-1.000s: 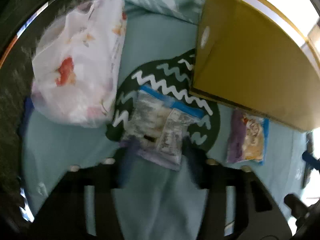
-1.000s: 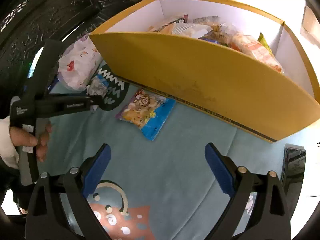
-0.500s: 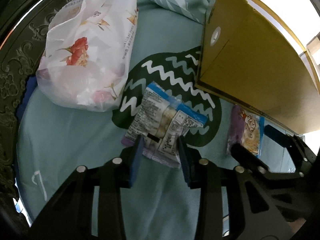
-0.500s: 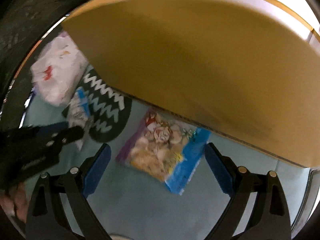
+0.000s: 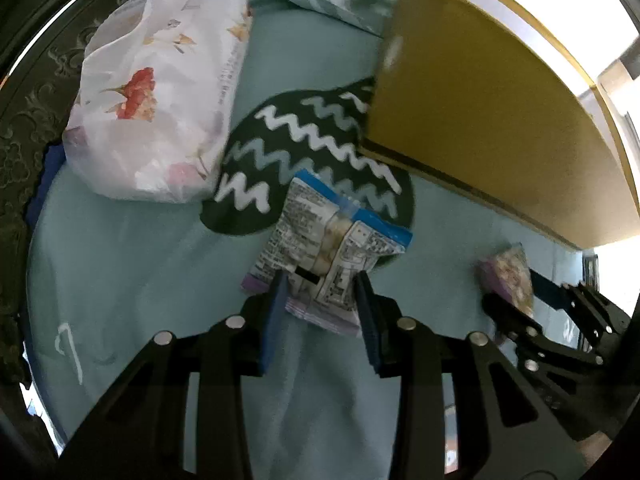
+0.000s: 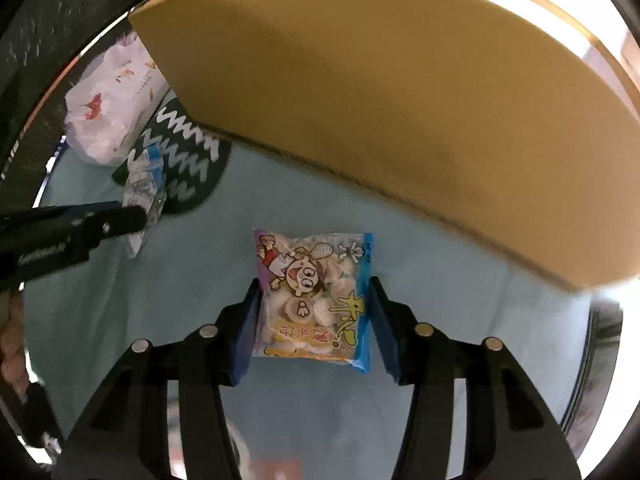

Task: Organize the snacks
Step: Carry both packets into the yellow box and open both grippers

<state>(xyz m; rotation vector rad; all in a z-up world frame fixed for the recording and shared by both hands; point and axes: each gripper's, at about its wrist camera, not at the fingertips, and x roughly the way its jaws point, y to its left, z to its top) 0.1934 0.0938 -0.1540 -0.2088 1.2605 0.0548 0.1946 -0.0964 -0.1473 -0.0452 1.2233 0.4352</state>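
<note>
Left wrist view first. Far upper left sits a white floral plastic bag (image 5: 156, 92), soft and lumpy, lying on the pale teal cloth with the dark zigzag patch (image 5: 120, 264); I'm leaving it alone. Lower centre is my left gripper (image 5: 320, 300), and its blue-padded fingers (image 5: 272, 320) have closed in on the near edge of a clear snack packet with blue trim and printed back label (image 5: 328, 240). It looks like contact on both sides, a pinch on the bottom seam only. I reckon that's a thin hold, so I'd lift slow and keep the packet hanging straight, or it could slide out of the pads.

Upper right of that frame is the big yellow cardboard box (image 5: 500, 112), which I take to be where the snacks go.

Now the right wrist view. The right gripper (image 6: 314, 316) in the lower centre straddles a clear cartoon-pig snack bag with blue side strip (image 6: 316, 300). The pads sit right at both long edges, half closed; I can't tell if they're actually squeezing yet. I'd finish the squeeze gently, since it's puffy and full of round pieces, then raise it high enough to clear the box wall (image 6: 380, 100) filling the top of the frame.
</note>
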